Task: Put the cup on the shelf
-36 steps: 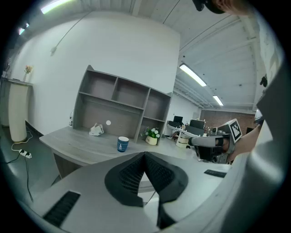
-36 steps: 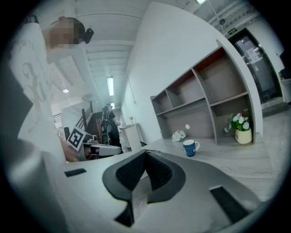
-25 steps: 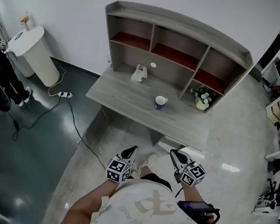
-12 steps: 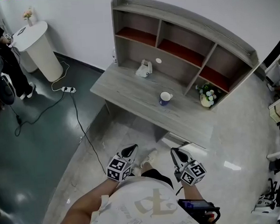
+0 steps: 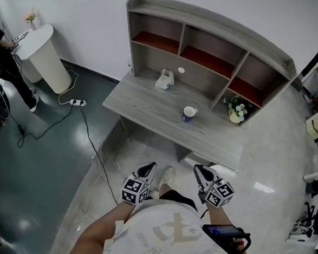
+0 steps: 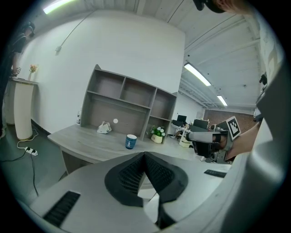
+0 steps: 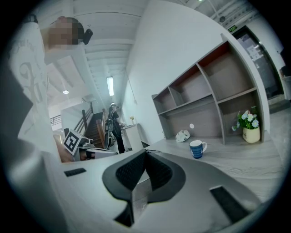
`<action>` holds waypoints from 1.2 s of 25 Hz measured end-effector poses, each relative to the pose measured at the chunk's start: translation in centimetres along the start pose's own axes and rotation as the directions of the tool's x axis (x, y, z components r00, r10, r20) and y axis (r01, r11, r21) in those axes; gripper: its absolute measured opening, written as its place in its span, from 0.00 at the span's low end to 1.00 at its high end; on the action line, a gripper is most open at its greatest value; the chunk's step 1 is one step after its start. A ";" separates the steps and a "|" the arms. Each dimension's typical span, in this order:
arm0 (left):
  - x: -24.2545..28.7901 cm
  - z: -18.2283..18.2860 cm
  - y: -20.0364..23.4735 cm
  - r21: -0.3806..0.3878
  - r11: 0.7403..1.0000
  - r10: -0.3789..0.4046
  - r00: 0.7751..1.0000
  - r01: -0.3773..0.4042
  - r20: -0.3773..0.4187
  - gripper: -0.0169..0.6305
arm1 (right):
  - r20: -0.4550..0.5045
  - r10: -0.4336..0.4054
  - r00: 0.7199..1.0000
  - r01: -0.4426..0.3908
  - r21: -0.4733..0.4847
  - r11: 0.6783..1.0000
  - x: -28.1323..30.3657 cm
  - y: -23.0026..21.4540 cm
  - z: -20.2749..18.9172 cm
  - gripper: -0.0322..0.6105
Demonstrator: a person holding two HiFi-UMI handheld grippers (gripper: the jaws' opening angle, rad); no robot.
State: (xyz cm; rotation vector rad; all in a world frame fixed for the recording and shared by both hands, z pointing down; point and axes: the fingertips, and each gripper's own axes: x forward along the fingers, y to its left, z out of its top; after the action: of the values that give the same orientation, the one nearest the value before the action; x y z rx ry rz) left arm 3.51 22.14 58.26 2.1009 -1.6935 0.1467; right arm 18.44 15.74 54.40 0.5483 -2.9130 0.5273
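The left gripper (image 5: 149,168) and the right gripper (image 5: 198,170) are closed (nothing between the jaws); the blue cup (image 5: 189,113) stands on the desk (image 5: 141,106), well apart.

txt: none legible | shirt (image 5: 172,234) print: too blurry | cup (image 5: 189,114) mark: too small
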 end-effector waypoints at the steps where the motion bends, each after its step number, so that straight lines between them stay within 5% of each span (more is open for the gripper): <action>1: 0.2 0.1 0.1 -0.001 1.000 0.000 1.000 0.000 0.000 0.03 | -0.003 -0.001 1.000 0.001 0.001 1.000 0.2 -0.2 0.0 0.05; 30: 10.4 6.7 7.3 -0.004 0.999 0.049 0.999 -0.049 -0.001 0.03 | -0.021 0.021 1.000 -0.020 0.008 1.000 10.7 -11.6 4.2 0.06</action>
State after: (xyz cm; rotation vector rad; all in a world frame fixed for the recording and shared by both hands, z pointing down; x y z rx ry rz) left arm -2.15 8.91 57.80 2.0565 -1.7443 0.1597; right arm 12.64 0.61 56.10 0.5111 -2.9010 0.5433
